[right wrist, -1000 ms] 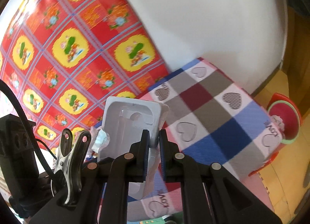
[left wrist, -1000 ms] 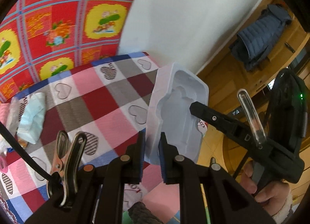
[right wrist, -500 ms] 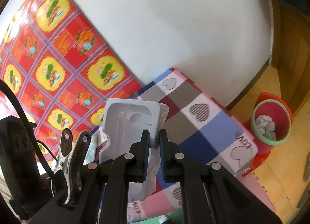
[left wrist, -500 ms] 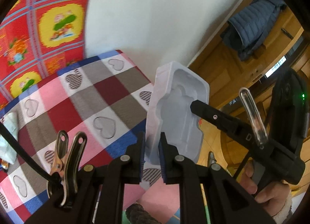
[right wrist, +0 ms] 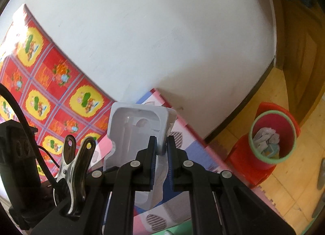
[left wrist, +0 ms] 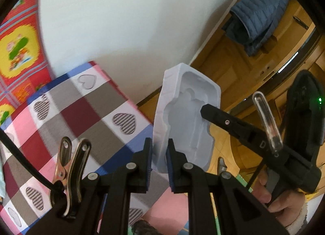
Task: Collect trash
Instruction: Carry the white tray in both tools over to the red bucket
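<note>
The white wall (right wrist: 162, 42) and wooden floor (right wrist: 274, 113) leave open room beyond the checked blanket's (left wrist: 81, 113) edge, where the red bin (right wrist: 272, 139) stands on the floor, already holding paper scraps. A white plastic tray (left wrist: 186, 121) hangs upright in the air past that edge, carried between both tools, likely to steady so light and broad a piece. The left tool (left wrist: 159, 153) pinches its lower rim; the right tool (right wrist: 161, 149) is nearly closed on another edge.
</note>
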{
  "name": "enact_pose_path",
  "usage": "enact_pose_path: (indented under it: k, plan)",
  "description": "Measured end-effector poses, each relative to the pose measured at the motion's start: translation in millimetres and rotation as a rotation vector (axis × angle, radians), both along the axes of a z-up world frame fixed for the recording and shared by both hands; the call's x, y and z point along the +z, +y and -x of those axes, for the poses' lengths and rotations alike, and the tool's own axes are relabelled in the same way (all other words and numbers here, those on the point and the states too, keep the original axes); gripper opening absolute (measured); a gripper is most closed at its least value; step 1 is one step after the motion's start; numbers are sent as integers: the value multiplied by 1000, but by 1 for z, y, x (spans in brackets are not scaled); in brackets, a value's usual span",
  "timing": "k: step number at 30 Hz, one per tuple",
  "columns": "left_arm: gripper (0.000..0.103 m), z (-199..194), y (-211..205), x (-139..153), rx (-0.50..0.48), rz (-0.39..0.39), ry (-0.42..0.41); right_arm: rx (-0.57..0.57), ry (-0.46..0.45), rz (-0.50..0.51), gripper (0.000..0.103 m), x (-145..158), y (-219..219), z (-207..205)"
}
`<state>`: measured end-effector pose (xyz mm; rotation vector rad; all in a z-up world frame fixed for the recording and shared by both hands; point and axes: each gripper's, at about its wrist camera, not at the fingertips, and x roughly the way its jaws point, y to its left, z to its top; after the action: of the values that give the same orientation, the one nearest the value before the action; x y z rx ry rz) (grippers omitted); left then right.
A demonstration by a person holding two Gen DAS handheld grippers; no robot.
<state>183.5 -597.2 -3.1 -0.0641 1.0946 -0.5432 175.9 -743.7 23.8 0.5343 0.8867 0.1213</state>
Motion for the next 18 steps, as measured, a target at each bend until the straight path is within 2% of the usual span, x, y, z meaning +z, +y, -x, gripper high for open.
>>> enact_pose_path:
  k: [8,18]
  plan:
    - [14,-7,-57,-1,-66,-5,-14,-48,-4,15,11,0,-56,-3]
    - [14,-4,-100,0,-144,-5,-20,-133,-7,10,11,2,-105,10]
